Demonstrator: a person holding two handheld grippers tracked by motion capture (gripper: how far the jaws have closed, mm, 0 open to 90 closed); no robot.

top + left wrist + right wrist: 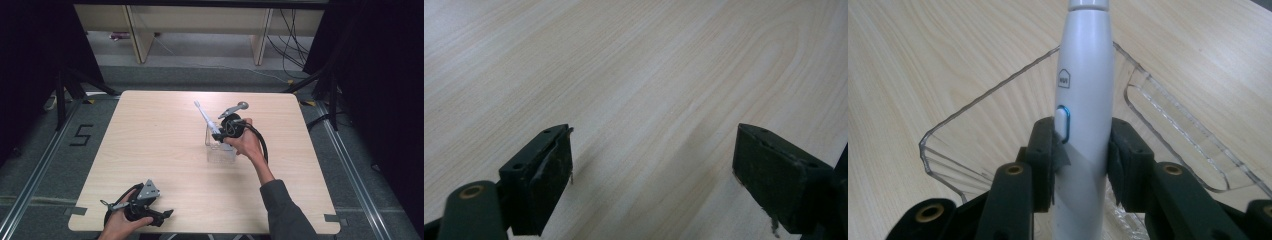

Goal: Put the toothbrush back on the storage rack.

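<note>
Clamping the white plastic electric toothbrush (pixel 1083 100) by its handle in the right gripper (pixel 1082 160), tilted over the clear plastic tray (pixel 973 130) on the pale wooden surface (pixel 160 140) for lowering in, left gripper (pixel 651 175) idling open.

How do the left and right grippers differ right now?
The right gripper is clamped on a white electric toothbrush; the left gripper is open with nothing between its jaws. The right one is held over a clear plastic container mid-table; the left sits near the table's front edge. Both have black jaws.
</note>
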